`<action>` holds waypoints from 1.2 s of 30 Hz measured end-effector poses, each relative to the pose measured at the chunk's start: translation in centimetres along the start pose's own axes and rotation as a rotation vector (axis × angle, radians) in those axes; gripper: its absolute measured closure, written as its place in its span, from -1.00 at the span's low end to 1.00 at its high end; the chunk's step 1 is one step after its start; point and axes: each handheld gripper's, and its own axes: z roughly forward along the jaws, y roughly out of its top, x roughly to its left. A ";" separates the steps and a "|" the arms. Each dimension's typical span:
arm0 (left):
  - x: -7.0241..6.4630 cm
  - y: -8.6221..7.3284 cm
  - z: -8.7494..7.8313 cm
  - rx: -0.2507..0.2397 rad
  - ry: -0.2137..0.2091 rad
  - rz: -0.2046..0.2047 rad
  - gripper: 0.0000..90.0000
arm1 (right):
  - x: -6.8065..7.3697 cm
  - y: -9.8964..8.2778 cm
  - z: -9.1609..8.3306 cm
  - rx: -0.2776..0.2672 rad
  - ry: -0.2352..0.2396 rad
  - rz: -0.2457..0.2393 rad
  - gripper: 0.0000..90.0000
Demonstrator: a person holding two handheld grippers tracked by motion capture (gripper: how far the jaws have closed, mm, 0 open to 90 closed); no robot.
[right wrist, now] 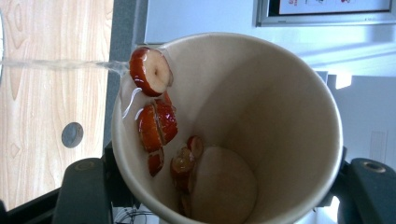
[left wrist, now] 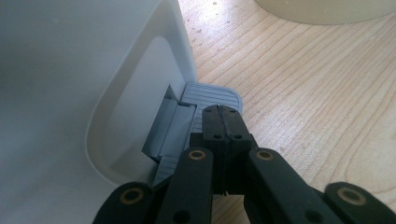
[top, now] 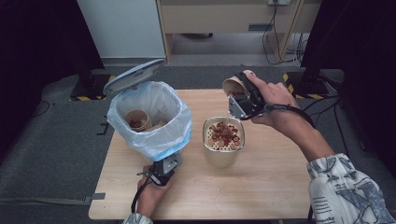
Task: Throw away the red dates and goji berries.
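On the left of the light wooden table stands a small white bin with a pale blue plastic bag inside it, and its round grey lid is tipped up. A used paper cup with red bits lies down in the bag. The left gripper has its black jaws squeezed tight together with nothing between them, and its tip presses down on the grey ribbed foot pedal at the bottom of the bin. If that tip slips off the pedal, I think the lid would drop shut. In the middle sits a tan strainer cup with red fruit slices piled on its holey top. Further right, the right gripper is clamped on a tan paper cup, tipped over above the strainer. Water runs off its rim, and more red slices cling to the wet inside wall. Tip it too fast and the water could splash on the table, or slices could miss the strainer. You cannot see how much water is in the strainer cup, and the right jaws are mostly hidden behind the paper cup
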 end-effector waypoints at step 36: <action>0.0 0.0 0.0 0.001 0.002 0.002 0.98 | 0.3 1.0 0.0 0.074 -0.025 -0.240 -0.30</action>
